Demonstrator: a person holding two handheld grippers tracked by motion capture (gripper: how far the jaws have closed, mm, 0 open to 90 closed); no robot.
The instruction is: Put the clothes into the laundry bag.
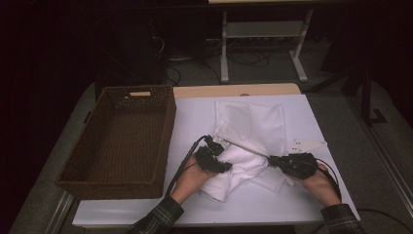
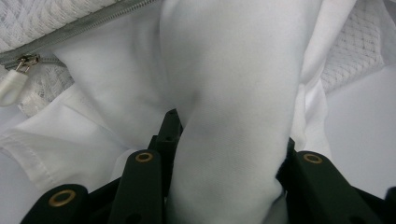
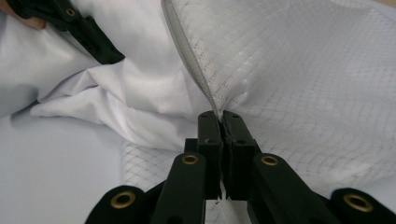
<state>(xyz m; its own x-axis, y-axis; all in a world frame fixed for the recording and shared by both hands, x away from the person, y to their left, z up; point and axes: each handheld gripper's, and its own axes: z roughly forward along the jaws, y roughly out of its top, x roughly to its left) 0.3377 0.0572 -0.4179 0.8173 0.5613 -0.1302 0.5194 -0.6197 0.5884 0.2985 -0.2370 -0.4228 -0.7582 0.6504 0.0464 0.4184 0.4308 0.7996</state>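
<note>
A white cloth [image 1: 238, 165] is lying bunched near the front middle of the surface [image 1: 195, 122], half inside a mesh laundry bag [image 1: 253, 122] that is spreading back toward 12 o'clock. A brown wicker basket [image 1: 122, 136] is sitting at 9 o'clock of them, well apart.

The left gripper [image 1: 214, 158] is holding a thick roll of the cloth [image 2: 233, 140] between its 2 jaws, which are standing partly apart and pressing on the fabric from both sides. The right gripper [image 1: 272, 160], at 3 o'clock of the bundle, is pinching the bag's zipper edge [image 3: 191, 60]; its jaws are together on that thin seam, with mesh [image 3: 303, 84] fanning out beyond it.

The cloth looks light, soft and limp, so it is likely to sag and slide rather than keep any shape; a fat gathered fold, as the left gripper has, seems the safest hold. The mesh is thin and probably slippery, and could snag on the zipper pull [image 2: 14, 81]. The stitched zipper edge looks like the firmest place to grip for keeping the mouth open.
</note>
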